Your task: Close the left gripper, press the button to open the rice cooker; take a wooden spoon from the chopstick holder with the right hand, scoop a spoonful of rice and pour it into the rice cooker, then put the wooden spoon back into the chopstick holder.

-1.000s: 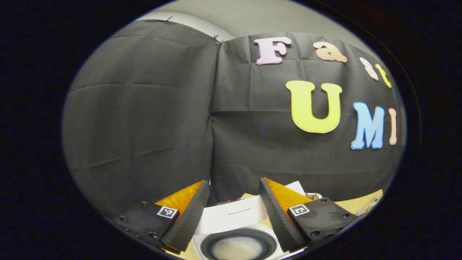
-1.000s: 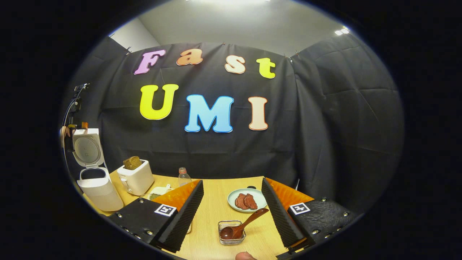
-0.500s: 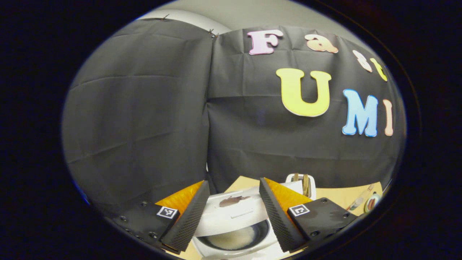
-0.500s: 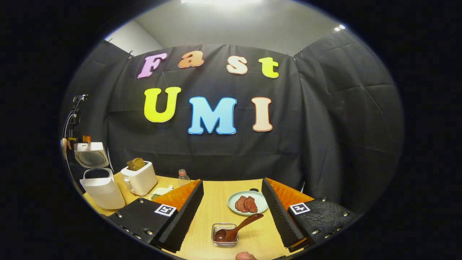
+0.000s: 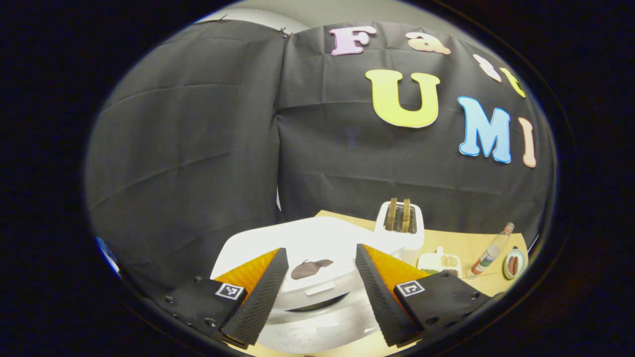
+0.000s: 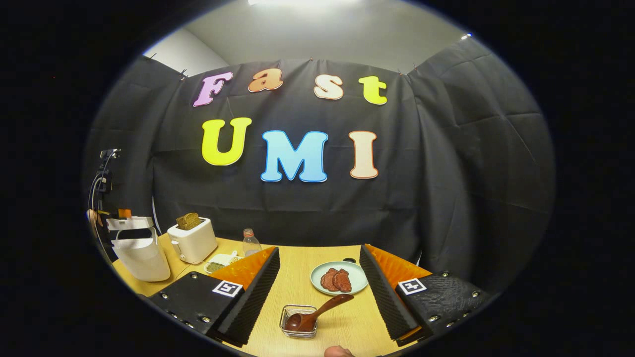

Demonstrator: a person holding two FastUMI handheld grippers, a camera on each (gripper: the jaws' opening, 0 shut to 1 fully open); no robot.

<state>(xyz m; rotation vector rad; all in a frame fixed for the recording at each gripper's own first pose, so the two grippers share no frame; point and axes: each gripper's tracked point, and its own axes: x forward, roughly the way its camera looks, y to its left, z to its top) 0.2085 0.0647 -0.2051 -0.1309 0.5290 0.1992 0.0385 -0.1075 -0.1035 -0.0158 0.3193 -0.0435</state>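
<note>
Here the table is cut off at 6 o'clock in the right gripper view. The cooker sits under the left gripper, lid nearly down, a dark gap at its front; its base is hidden. At 9 o'clock in the right gripper view it looks small. Both grippers' jaws stand released, the right gripper framing the spoon, whose bowl rests in the wire holder.

a white toaster holding bread stands on the worktop; right of the toaster, a bottle, then a plate of meat.
</note>
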